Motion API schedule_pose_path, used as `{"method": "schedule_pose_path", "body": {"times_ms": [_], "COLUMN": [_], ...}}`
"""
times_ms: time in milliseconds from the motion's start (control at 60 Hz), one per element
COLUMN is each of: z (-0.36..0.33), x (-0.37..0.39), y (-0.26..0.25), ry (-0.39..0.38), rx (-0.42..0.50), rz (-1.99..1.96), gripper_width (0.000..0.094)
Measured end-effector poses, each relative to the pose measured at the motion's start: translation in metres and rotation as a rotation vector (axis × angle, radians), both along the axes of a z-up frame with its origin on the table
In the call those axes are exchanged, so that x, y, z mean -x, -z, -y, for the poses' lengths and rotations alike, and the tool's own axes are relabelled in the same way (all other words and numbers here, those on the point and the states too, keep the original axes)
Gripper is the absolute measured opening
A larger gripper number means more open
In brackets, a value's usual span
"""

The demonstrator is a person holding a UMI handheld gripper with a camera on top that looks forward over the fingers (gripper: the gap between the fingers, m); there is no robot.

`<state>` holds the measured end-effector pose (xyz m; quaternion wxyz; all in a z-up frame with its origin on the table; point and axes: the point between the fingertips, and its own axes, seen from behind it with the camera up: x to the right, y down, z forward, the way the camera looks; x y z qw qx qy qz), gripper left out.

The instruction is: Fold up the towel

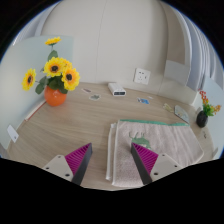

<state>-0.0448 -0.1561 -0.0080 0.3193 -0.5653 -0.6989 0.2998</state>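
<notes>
A pale grey-beige towel (155,145) lies flat on the wooden table (70,125), its left edge folded over in a thick seam that runs down between my fingers. A green strip shows along the towel's far edge. My gripper (111,160) hovers just above the towel's near left part. The left finger (76,158) is over bare wood beside the towel and the right finger (143,158) is over the cloth. The fingers stand wide apart and hold nothing.
An orange pot of sunflowers (55,82) stands at the far left. A white box (119,91) and small items lie near the back wall, which has a wall socket (142,75). A small flower vase (203,113) stands at the far right.
</notes>
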Motion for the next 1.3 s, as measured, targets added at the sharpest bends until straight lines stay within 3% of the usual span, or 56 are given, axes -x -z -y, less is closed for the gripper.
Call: {"method": "schedule_pose_path", "body": {"times_ms": [100,133,183,300,333,517,683,783,933,1100,1200,1250,1300], "z": [-0.004,-0.009,-0.031,-0.027,-0.019,0.018,-0.057,-0.133,-0.23,-0.267,-0.27,-0.267,-0.264], "x": [0.005,0.007,0.011,0.006,0.003,0.001,0.022,0.03,0.027,0.021,0.02,0.021,0.021], "y": [0.002,0.003,0.004,0.004,0.004,-0.06,-0.153,-0.162,-0.108,-0.032,-0.013,-0.018,-0.029], "ry": [0.013,0.026,0.095,0.118,0.148,0.1,0.157,0.207,0.286,0.326,0.315,0.294,0.271], "rx": [0.011,0.002,-0.067,-0.083,-0.023,0.208,0.339,0.304,0.237,0.258,0.239,0.238,0.234], "rz": [-0.006,0.003,0.01,0.107,0.14,0.173,0.06,0.035,0.077,0.178,0.193,0.187,0.185], "gripper_width": [0.0719,0.0515,0.009,0.0048,0.0046,0.0032,0.003,0.0029,0.0028,0.003,0.0048,0.0135,0.0312]}}
